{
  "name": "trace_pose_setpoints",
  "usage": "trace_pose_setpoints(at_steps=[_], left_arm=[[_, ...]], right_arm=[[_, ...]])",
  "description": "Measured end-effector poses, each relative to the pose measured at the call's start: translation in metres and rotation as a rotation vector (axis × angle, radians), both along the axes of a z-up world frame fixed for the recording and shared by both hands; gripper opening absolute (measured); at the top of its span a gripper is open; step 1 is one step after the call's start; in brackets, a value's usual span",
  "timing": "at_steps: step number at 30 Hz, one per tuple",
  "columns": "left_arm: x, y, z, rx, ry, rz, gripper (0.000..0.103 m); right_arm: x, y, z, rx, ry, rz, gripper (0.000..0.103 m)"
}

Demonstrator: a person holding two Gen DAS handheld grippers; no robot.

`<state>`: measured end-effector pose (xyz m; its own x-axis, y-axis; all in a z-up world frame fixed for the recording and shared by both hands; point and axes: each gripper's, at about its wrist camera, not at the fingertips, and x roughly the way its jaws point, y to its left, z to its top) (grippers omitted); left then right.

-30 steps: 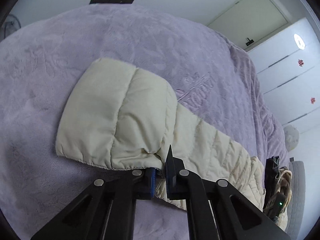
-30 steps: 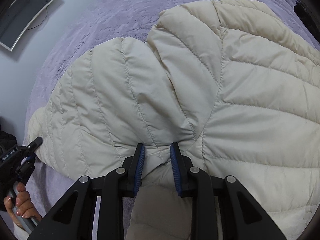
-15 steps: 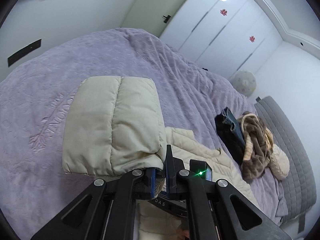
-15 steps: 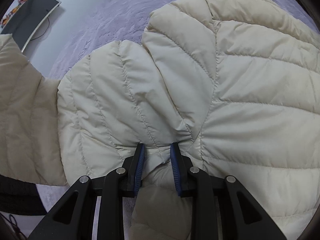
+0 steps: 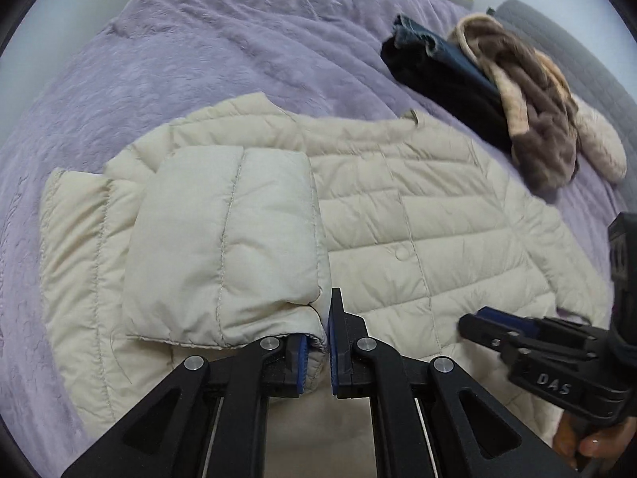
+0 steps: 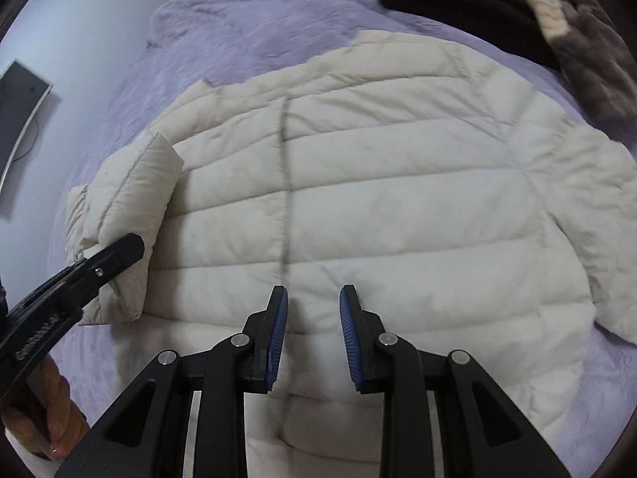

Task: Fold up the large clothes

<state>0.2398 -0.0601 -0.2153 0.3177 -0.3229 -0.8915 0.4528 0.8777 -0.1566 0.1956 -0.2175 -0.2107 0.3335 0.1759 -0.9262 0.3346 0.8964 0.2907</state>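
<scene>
The cream quilted puffer jacket [image 6: 382, 207] lies spread flat on the bed's lilac plush blanket [image 5: 191, 63]. The left hand-held gripper [image 5: 316, 352] is clenched on the jacket's sleeve cuff [image 5: 223, 247], folded over the jacket's body. The right hand-held gripper [image 6: 312, 336] stands released above the jacket's lower front, nothing between its pads.

Puffer jacket [image 5: 418, 215] spread flat on bedspread [image 5: 199, 63], one sleeve [image 5: 227, 247] folded over its left side. Heap of clothes [image 5: 509, 95] behind jacket, at right, beside headboard [image 5: 573, 51].
</scene>
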Motion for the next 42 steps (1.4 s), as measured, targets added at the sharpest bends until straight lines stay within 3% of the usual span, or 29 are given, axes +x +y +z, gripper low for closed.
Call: trace_pose_setpoints(at_steps=[6,7,9,10,11,13,17,21,24,28,32,36,38,39,42], left_arm=[[-0.023,-0.040,-0.016,0.175,-0.077,-0.123,0.009],[-0.028,-0.040,-0.015,0.185,-0.092,-0.137,0.013],[-0.033,-0.040,-0.009,0.170,-0.099,-0.156,0.050],[-0.034,-0.041,-0.004,0.161,-0.111,-0.153,0.087],[-0.037,-0.039,0.001,0.155,-0.142,-0.143,0.101],[-0.042,-0.039,0.011,0.149,-0.186,-0.145,0.101],[-0.045,-0.025,0.024,0.128,-0.195,-0.116,0.101],[-0.053,0.024,0.043,0.101,-0.237,0.019,0.101],[-0.054,0.072,0.042,0.154,-0.247,0.171,0.101],[-0.047,0.132,0.023,0.232,-0.173,0.347,0.101],[-0.036,0.158,-0.006,0.287,-0.084,0.424,0.101],[-0.017,0.158,-0.022,0.308,-0.085,0.462,0.101],[-0.013,0.162,-0.025,0.326,-0.115,0.511,0.101],[-0.009,0.166,-0.026,0.321,-0.109,0.536,0.101],[-0.003,0.182,-0.032,0.299,-0.080,0.609,0.101]], right_arm=[[-0.021,-0.032,-0.014,0.040,-0.005,-0.063,0.030],[-0.023,-0.031,-0.016,0.050,-0.007,-0.071,0.030],[-0.023,-0.034,-0.018,0.067,-0.011,-0.083,0.030],[-0.027,-0.029,-0.021,0.071,-0.013,-0.086,0.030],[-0.026,-0.029,-0.021,0.077,-0.015,-0.088,0.031],[-0.037,-0.034,-0.020,0.085,-0.019,-0.082,0.032],[-0.040,-0.033,-0.012,0.083,-0.018,-0.062,0.039],[-0.031,-0.015,0.011,0.005,-0.057,-0.009,0.067],[-0.017,0.017,0.035,-0.075,-0.127,0.104,0.077],[0.008,0.075,0.053,-0.206,-0.191,0.302,0.079],[0.033,0.129,0.044,-0.382,-0.197,0.455,0.079],[0.049,0.150,0.030,-0.565,-0.196,0.469,0.078],[0.051,0.142,0.030,-0.580,-0.211,0.410,0.045],[0.052,0.133,0.030,-0.554,-0.203,0.359,0.005],[0.044,0.089,0.034,-0.325,-0.189,0.154,0.006]])
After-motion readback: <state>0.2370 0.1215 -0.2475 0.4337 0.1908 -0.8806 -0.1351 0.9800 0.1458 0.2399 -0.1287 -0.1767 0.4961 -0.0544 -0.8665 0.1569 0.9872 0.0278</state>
